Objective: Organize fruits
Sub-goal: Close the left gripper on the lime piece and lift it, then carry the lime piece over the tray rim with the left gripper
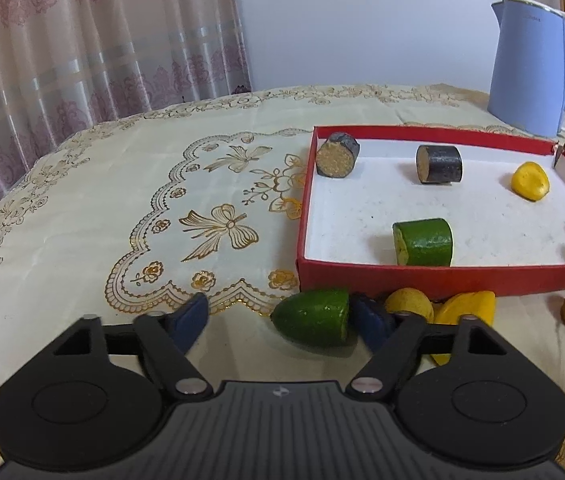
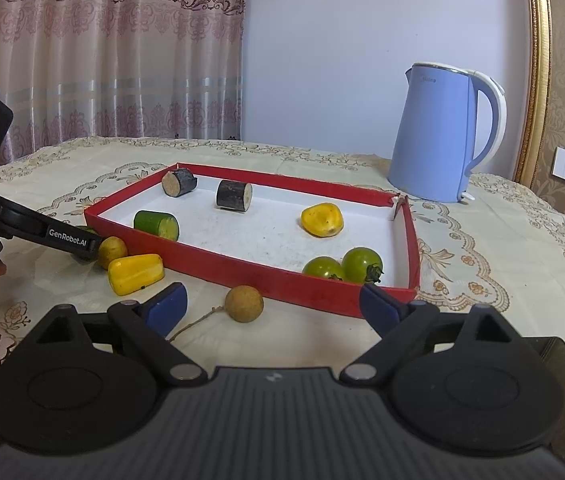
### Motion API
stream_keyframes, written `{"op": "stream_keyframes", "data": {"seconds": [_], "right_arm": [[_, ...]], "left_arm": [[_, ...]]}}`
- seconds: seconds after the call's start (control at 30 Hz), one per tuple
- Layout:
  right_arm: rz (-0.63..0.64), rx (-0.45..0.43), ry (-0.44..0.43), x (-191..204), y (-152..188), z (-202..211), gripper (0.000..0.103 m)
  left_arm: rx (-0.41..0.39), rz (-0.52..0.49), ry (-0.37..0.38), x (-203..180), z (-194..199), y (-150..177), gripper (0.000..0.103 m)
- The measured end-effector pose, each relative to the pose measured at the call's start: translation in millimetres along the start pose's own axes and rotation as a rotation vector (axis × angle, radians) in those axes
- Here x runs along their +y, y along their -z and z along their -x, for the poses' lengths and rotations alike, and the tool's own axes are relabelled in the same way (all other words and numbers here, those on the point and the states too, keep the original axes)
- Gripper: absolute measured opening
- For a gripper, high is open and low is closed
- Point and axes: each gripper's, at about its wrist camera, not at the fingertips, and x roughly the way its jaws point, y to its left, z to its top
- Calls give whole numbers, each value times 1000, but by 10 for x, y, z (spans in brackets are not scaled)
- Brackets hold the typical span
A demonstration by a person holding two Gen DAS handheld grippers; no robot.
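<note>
Left wrist view: left gripper (image 1: 278, 318) fingers spread around a green cut fruit end (image 1: 314, 316) on the counter, unpinched; right gripper (image 2: 272, 306) fingers spread, empty, beside the red cardboard tray (image 2: 242, 270).

I see a red tray (image 2: 242, 270) with two dark round chunks (image 2: 179, 183), a green chunk (image 2: 156, 225), a yellow piece (image 2: 321, 220) and two green tomatoes (image 2: 361, 265). Outside lie a green end piece (image 1: 314, 317), a yellow piece (image 2: 135, 273) and two brown balls (image 2: 244, 303).

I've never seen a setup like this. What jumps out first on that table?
A shallow red box sits mid-table holding cut fruit pieces and two green tomatoes. Behind its far right corner stands a pale blue kettle. In front of the box, the left tool brackets a green fruit piece.
</note>
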Motion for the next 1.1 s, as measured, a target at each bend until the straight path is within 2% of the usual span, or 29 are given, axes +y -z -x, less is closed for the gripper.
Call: {"op": "stream_keyframes", "data": {"seconds": [0.23, 0.3, 0.83, 1.1], "right_arm": [[0, -1, 0, 0, 3, -1, 92], [0, 0, 0, 2, 2, -1, 93], [-2, 1, -3, -1, 12, -7, 93], [-3, 0, -5, 1, 15, -3, 93]], "left_arm": [[5, 13, 52, -19, 23, -11, 45], [4, 8, 58, -41, 34, -8, 40], [-45, 14, 10, 28, 201, -96, 38], [-44, 11, 4, 31, 209, -120, 39]]}}
